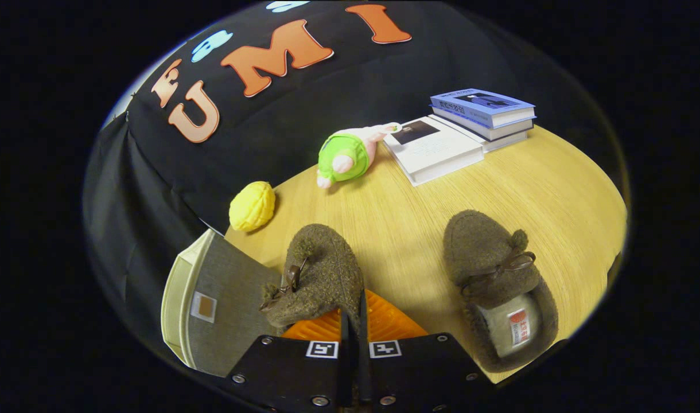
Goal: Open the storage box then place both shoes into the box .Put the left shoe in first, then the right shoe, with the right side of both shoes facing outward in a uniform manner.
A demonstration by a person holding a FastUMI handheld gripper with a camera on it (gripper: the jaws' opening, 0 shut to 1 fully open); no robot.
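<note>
A brown fuzzy shoe [318, 275] with a small bow hangs tilted just ahead of my gripper [354, 312]. The gripper is shut on the rim of its heel opening, both fingers pressing a thin fold of the shoe. The second brown shoe [496, 281] lies flat on the wooden table [407, 229] to the right of the fingers, toe pointing away, its lined opening and label facing up. The grey storage box [224, 304] with a cream rim sits left of the fingers at the table's left edge. I cannot tell whether its lid is open.
Beyond the shoes lie a yellow round toy [252, 205] near the table's left edge, a green and pink plush [347, 158], a white book [436, 150] and a stack of blue books [487, 112] at the back right. Black cloth hangs behind the table.
</note>
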